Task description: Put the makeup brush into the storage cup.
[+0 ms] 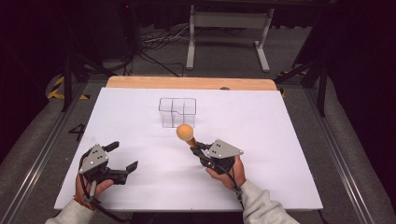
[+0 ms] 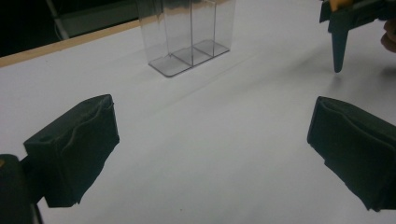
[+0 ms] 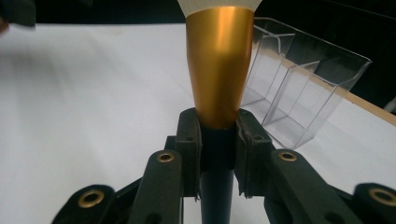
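1. The left gripper (image 1: pixel 122 157) sits low over the near left part of the white desk (image 1: pixel 280 154), held in a hand (image 1: pixel 95 186) that enters from the bottom edge. Its fingers (image 2: pixel 74 149) stand wide apart with only bare desk between them; they grip nothing.
2. No brand, label or readable writing shows on the left gripper, on its grey three-cornered plate, or on the desk sheet.
3. At the middle of the desk, toward the far side, stands a clear plastic organizer (image 1: pixel 177 112), upright and divided into compartments. It carries no print that can be read.
4. Just in front of the organizer and slightly right is a makeup brush (image 1: pixel 185 132), with a rounded orange head in the high view and a gold ferrule (image 3: pixel 219 70) above a black handle in the right gripper view. It is tilted toward the organizer, off the desk.
5. The right gripper (image 1: pixel 195 148) holds the brush: its fingers (image 3: pixel 189 140) are clamped on the black handle just below the ferrule. No lettering is legible on the ferrule or handle.
6. The right hand (image 1: pixel 231 172) rests near the desk's front edge, well apart from the left gripper.
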`<state>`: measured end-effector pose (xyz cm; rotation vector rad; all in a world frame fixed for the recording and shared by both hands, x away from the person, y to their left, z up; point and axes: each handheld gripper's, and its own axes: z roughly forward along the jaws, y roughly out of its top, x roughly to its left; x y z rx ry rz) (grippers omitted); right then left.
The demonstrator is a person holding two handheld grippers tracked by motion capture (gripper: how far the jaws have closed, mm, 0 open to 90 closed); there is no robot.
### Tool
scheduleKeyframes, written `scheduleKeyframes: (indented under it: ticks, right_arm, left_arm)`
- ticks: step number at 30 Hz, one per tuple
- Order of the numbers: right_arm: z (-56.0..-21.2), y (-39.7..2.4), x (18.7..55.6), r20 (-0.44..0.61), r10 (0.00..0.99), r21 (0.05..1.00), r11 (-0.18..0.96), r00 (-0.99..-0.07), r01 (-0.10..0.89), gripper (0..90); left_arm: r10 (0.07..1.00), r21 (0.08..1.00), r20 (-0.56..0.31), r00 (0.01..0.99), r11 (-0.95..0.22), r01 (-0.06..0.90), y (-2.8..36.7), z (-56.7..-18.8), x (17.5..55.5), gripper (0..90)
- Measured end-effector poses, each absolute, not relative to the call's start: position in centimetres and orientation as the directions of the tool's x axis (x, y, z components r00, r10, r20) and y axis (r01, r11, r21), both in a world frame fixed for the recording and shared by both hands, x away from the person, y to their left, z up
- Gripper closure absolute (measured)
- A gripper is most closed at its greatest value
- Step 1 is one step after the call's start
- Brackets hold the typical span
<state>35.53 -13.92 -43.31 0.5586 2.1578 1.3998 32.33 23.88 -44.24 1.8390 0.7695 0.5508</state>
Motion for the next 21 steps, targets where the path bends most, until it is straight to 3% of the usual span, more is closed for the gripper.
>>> scheduleKeyframes:
  ticks: [8, 21]
  right_arm:
    - [-42.0, -14.2, 37.0, -0.07, 0.589, 0.962, 0.254, -0.805, 0.102, 74.3]
    - [-40.5, -13.5, 38.6, -0.037, 0.598, 0.977, 0.188, -0.801, 0.096, 74.3]
  left_arm:
    - [0.733, 0.927, 0.043, 0.679, -0.283, 0.246, 23.9, -44.7, 32.5, 3.2]
    - [0.726, 0.937, 0.031, 0.687, -0.26, 0.232, 24.0, -44.4, 32.2, 2.2]
